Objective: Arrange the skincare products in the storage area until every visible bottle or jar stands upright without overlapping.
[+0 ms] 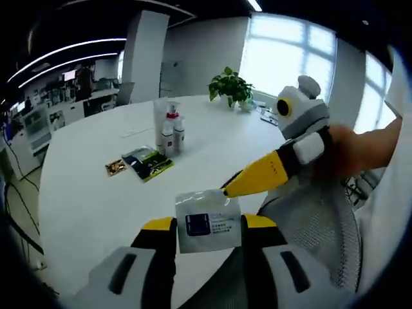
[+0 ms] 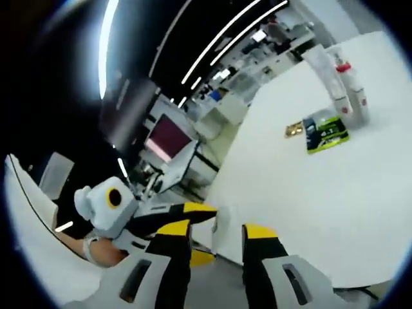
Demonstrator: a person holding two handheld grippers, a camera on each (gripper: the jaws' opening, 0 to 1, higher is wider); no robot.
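A white sachet (image 1: 208, 222) with a dark blue label hangs above the table's near edge. My left gripper (image 1: 209, 225) is shut on it, one yellow jaw at each side edge. My right gripper (image 1: 226, 191) comes in from the right and its yellow tip touches the sachet's top right corner. In the right gripper view, my right gripper (image 2: 217, 230) stands open, with the sachet (image 2: 222, 222) seen edge-on between its jaws. Several upright bottles (image 1: 170, 127) (image 2: 342, 80) stand together farther out on the round white table (image 1: 96, 206). A green-black sachet (image 1: 148, 162) (image 2: 327, 135) and a small brown one (image 1: 116, 168) (image 2: 294, 129) lie flat beside them.
A potted plant (image 1: 230, 87) and small items stand at the table's far edge. A grey mesh chair (image 1: 315, 222) is under my right gripper, held by a person's hand (image 1: 357, 151). Office desks and monitors (image 2: 168, 138) lie beyond the table.
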